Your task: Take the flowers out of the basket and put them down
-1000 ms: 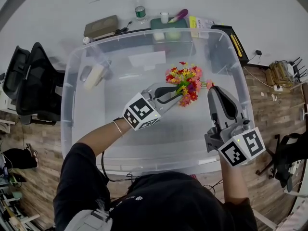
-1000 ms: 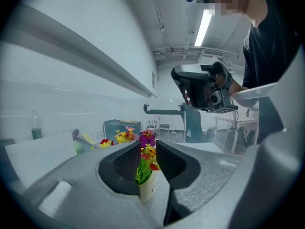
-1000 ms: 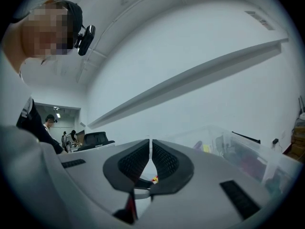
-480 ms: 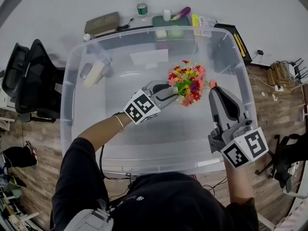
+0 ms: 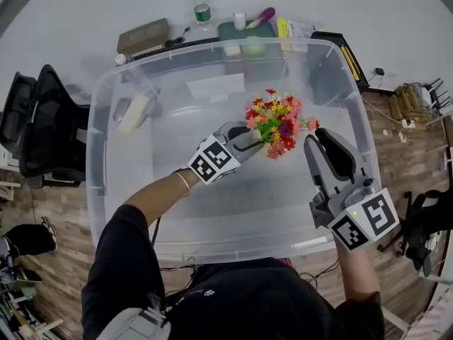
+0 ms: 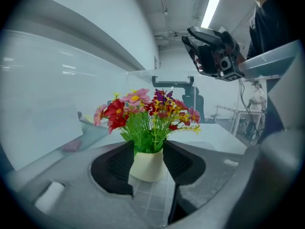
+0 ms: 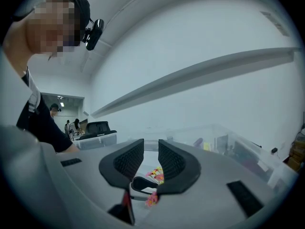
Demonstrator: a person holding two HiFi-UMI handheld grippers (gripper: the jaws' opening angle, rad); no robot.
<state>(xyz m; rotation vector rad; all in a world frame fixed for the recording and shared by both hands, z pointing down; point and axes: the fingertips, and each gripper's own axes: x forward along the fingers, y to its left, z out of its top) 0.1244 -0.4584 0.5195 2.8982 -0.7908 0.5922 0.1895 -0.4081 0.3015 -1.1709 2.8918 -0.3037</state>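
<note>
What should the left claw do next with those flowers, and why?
Probably close the left gripper on the flower pot. Its jaws have just been opening and now flank the pot, which stands upright inside the clear bin; they seem not to squeeze it yet.

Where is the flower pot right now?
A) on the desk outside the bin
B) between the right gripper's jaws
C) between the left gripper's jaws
C: the flower pot stands between the jaws of the left gripper, which have just been opening, inside the clear bin.

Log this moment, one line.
left gripper: jaws just opening round cream pot of colourful flowers; right gripper: just opening, empty; pot: inside clear plastic bin
</note>
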